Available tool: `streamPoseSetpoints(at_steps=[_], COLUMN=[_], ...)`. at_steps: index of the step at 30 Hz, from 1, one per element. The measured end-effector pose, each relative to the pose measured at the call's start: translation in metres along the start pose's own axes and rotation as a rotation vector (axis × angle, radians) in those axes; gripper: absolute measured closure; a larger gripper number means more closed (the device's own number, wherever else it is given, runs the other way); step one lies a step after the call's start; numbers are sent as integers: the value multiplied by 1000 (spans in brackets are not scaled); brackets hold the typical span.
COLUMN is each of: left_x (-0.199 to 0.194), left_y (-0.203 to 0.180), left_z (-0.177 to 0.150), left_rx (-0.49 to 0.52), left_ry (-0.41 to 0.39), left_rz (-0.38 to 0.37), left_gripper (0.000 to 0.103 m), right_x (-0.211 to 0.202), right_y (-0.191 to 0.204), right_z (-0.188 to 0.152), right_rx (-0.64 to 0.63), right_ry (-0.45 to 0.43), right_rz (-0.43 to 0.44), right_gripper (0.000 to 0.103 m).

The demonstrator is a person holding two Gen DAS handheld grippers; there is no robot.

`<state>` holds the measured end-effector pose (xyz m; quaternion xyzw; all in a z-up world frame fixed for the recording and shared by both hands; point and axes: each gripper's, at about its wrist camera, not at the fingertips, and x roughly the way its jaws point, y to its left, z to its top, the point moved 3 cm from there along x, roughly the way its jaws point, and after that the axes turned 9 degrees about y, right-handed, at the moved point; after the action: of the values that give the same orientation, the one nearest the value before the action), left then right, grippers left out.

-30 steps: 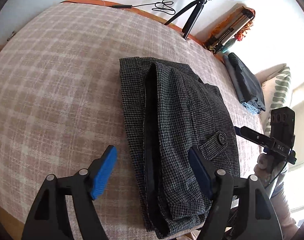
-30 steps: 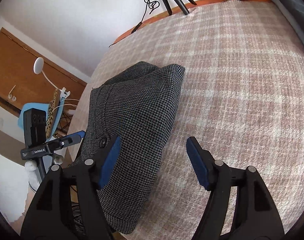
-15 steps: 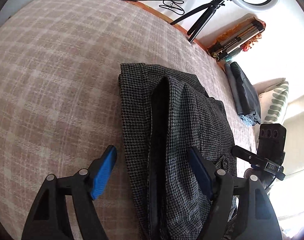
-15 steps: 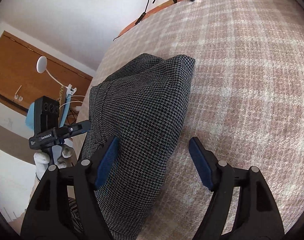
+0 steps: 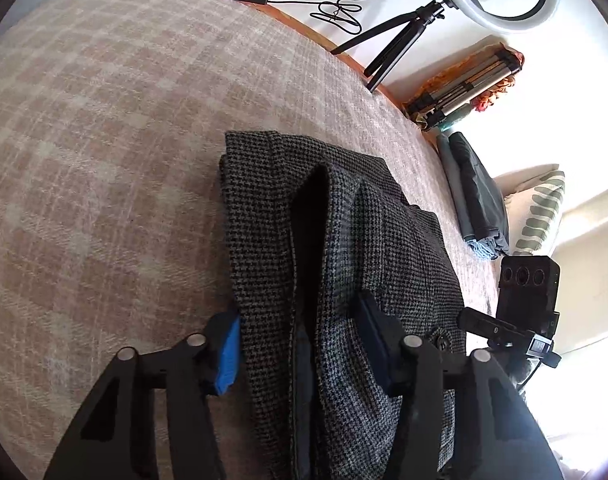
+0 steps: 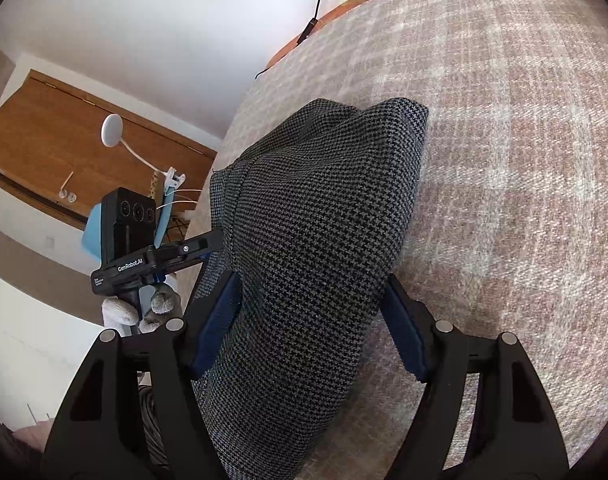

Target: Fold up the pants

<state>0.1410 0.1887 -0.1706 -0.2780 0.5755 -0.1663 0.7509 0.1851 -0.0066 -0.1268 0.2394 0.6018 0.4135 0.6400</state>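
Note:
The grey houndstooth pants (image 5: 343,248) lie folded on the plaid bed cover (image 5: 104,160); they also fill the middle of the right wrist view (image 6: 315,240). My left gripper (image 5: 300,352) is open, its blue pads on either side of the near end of the pants. My right gripper (image 6: 311,328) is open, its pads straddling the other side of the folded bundle. The right gripper shows in the left wrist view (image 5: 523,312), and the left gripper in the right wrist view (image 6: 144,256).
A folded dark garment stack (image 5: 475,200) and a striped pillow (image 5: 539,208) lie at the far right of the bed. A ring light on a tripod (image 5: 423,20) and folded tripods (image 5: 463,84) stand behind the bed. A wooden cabinet (image 6: 64,148) is at left.
Both grippers have moved forward onto the pants, so each pair of open pads now straddles the fabric instead of hovering short of it.

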Motion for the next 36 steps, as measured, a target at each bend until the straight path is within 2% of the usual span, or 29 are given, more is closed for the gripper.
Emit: streamPoseSetpoints(at_steps=[2, 5, 6, 7, 10, 13, 17, 19, 22, 27, 36], left_x=[0, 3, 4, 4, 3, 1, 3, 2, -2, -10, -31], left_y=[1, -2, -4, -5, -5, -8, -11, -15, -23, -29, -54], left_z=[0, 1, 1, 1, 1, 0, -1, -2, -3, -6, -10], left_rx=[-1, 6, 20, 25, 17, 30, 43, 55, 85, 102, 169], left_ry=[-4, -10, -11, -13, -22, -30, -40, -48, -70, -100, -179], left_rz=[-8, 11, 22, 27, 34, 48, 64, 82, 108, 109, 131], left_gripper=[56, 56, 56, 56, 70, 76, 76, 80, 85, 87, 88], right_x=[2, 9, 11, 13, 13, 9, 9, 8, 6, 1, -28], right_y=[1, 10, 12, 13, 10, 6, 4, 12, 29, 52, 83], right_z=[0, 1, 2, 2, 4, 5, 7, 7, 7, 5, 6], right_rx=[0, -29, -38, -41, -23, -32, -20, -57, -125, -205, -300], right_ry=[-14, -18, -9, -9, -8, -1, -6, -10, -24, -57, -129], right_rz=[-1, -47, -66, -81, -74, -77, -79, -124, -192, -263, -315], right_gripper=[28, 31, 41, 46, 57, 58, 58, 71, 80, 86, 88])
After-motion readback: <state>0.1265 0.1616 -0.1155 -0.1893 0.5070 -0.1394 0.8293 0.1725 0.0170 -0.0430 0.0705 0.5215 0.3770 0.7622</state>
